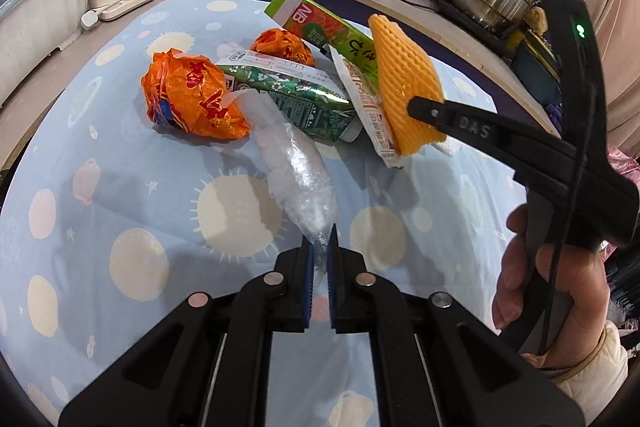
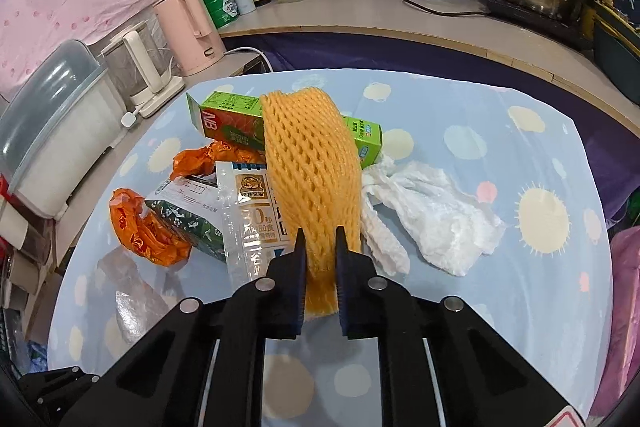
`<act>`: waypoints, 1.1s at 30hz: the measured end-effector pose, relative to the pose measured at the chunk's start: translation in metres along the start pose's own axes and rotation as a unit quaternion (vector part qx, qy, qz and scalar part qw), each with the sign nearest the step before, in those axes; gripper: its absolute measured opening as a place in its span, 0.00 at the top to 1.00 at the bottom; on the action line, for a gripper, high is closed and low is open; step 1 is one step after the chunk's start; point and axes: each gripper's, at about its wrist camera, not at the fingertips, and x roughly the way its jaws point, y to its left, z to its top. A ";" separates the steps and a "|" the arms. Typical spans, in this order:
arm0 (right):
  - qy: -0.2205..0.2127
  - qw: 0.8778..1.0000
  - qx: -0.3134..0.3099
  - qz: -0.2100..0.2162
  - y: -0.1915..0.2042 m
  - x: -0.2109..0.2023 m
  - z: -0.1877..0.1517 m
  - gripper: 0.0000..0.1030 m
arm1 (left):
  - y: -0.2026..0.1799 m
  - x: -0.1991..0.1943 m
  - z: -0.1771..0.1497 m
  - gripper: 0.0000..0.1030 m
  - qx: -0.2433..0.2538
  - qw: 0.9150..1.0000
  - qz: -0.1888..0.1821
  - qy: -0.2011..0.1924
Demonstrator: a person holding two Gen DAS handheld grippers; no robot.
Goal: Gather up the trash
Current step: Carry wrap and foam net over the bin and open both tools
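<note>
Left gripper [image 1: 319,251] clamped on clear plastic bag [image 1: 298,179], frame centre, trailing onto the worktop [image 1: 120,187]. Right gripper [image 2: 319,247] clamped on yellow foam net [image 2: 312,167], lifted, mid-frame above the litter pile.
</note>
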 end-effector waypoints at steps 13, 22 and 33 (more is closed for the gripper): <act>-0.046 0.998 0.040 -0.016 -0.047 -0.104 -0.053 0.90 | -0.056 -0.027 -0.021 0.95 0.051 0.998 -0.038 -0.008; -0.070 0.993 0.082 -0.049 -0.101 -0.173 -0.100 0.90 | -0.131 -0.046 -0.044 0.95 0.118 0.990 -0.076 -0.011; -0.094 0.978 0.153 -0.102 -0.180 -0.230 -0.148 0.90 | -0.229 -0.048 -0.071 0.95 0.201 0.973 -0.110 -0.008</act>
